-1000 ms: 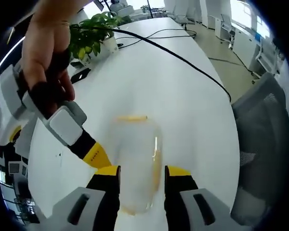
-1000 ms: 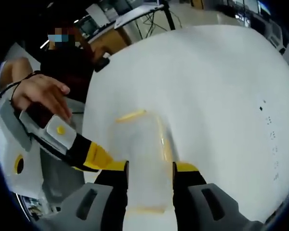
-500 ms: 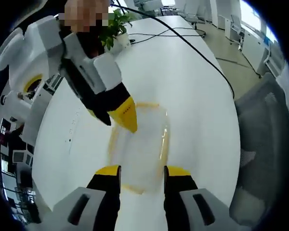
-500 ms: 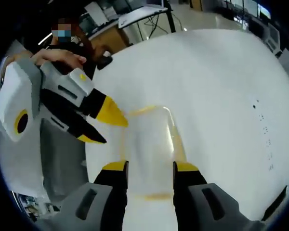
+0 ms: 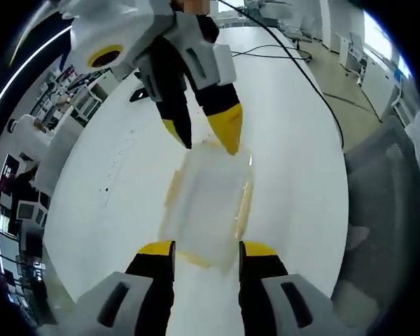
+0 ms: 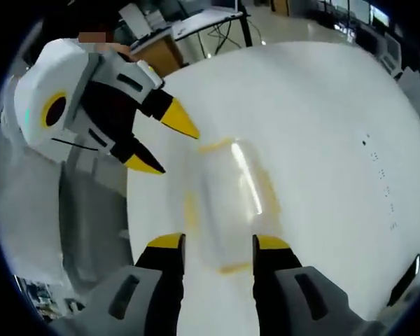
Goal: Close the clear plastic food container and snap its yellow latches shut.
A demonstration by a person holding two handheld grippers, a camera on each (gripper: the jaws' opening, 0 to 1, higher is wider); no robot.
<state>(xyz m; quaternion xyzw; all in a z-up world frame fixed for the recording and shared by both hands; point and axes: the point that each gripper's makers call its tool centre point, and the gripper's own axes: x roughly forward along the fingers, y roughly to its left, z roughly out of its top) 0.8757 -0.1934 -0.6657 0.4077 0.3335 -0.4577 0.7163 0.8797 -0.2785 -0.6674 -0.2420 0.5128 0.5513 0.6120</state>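
Left gripper (image 5: 206, 248) open – container (image 5: 208, 203) just ahead, right gripper (image 5: 203, 136) opposite

I see a big white table (image 5: 294, 140) across the middle. A black cable (image 5: 304, 73) runs over it at the upper right. A grey chair (image 5: 385, 182) sits at the right edge.

A white table (image 5: 294, 175) carries a clear container (image 5: 206, 203) at centre; black cables (image 5: 280, 50) lie toward 12 o'clock.
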